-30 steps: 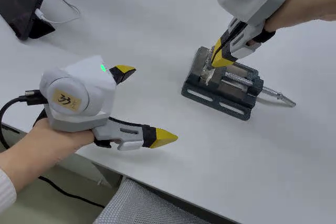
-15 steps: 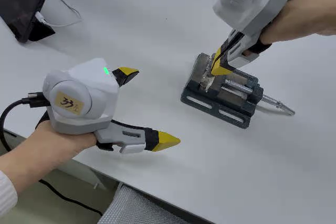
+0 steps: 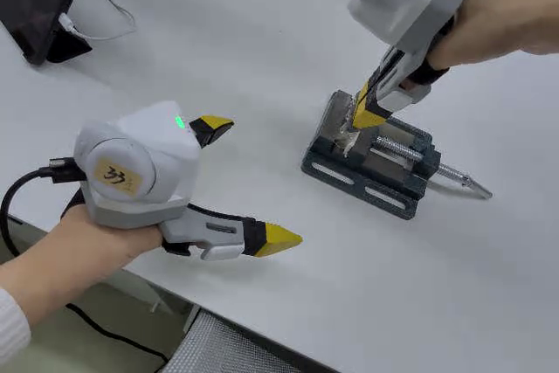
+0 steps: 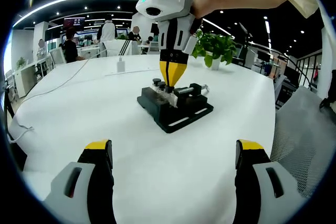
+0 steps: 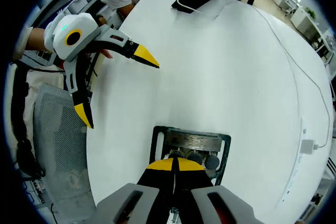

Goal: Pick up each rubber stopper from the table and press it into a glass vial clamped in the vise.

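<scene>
White desk [image 3: 262, 58] in open office, people and plant [image 4: 215, 48] far behind. Clamped upright in a row in vise [image 3: 367, 162]: glass vials [image 5: 194, 157], dark on top in left gripper view, too small to tell how many are stoppered. Vise set well back from near edge of desk, screw handle pointing toward right edge. Directly over vials: right gripper [image 3: 362, 116], angled down, yellow tips pressed together and touching or just above vial tops; clenched, cannot tell whether a stopper sits between tips. Same gripper seen from front in left gripper view, tips down on vise top. Left gripper [image 3: 253, 179] well apart from vise, hovering by near edge of desk, held level, spread wide, nothing between its tips, aimed at vise. Black tablet [image 3: 35, 2] propped at far left corner of desk, white cable [image 3: 100, 28] trailing from it. Grey mesh chair [image 3: 227, 347] just below near edge.
</scene>
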Demonstrator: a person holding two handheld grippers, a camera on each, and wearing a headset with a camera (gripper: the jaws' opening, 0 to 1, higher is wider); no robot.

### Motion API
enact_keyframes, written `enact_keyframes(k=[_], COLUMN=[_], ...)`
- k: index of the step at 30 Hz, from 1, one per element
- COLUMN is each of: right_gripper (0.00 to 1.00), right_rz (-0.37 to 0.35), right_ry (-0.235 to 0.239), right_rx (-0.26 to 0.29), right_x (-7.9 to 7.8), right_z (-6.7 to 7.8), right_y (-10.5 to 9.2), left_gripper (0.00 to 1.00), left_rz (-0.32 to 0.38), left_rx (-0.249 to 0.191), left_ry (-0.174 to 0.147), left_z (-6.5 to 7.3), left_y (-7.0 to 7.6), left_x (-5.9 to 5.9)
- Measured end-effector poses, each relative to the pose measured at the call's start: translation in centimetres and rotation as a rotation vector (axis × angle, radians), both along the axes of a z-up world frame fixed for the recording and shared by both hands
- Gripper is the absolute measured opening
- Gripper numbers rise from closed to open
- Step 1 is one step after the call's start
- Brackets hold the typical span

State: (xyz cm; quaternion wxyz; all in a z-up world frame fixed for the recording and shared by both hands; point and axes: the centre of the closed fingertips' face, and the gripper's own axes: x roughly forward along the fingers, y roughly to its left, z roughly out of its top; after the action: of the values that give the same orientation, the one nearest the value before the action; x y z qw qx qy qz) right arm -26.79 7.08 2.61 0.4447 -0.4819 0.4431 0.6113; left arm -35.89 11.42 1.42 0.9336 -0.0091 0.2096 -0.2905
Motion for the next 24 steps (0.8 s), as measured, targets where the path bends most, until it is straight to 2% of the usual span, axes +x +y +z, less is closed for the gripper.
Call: enact_keyframes(k=[13,17,19,24], right_gripper=[0.00,0.00,0.00,0.00], right_rz=[0.040,0.049,0.020,0.018], right_ry=[-0.016,-0.014,0.000,0.008], right_rx=[-0.088,-0.097,-0.087,-0.091], right_x=[-0.41,-0.54,-0.51,-0.67], right_z=[-0.12,-0.07,-0.15,-0.19], right_y=[-0.14,-0.22,-0.01,0.04], left_gripper=[0.97,0.96,0.96,0.96], left_rz=[0.011,0.016,0.020,0.015], left_rx=[-0.017,-0.022,-0.027,-0.020], left_ry=[-0.001,-0.002,-0.003,0.003], left_z=[-0.20,-0.18,-0.14,-0.42], left_y=[-0.08,-0.09,-0.05,0.02], left_x=[0.34,0.37,0.37,0.26])
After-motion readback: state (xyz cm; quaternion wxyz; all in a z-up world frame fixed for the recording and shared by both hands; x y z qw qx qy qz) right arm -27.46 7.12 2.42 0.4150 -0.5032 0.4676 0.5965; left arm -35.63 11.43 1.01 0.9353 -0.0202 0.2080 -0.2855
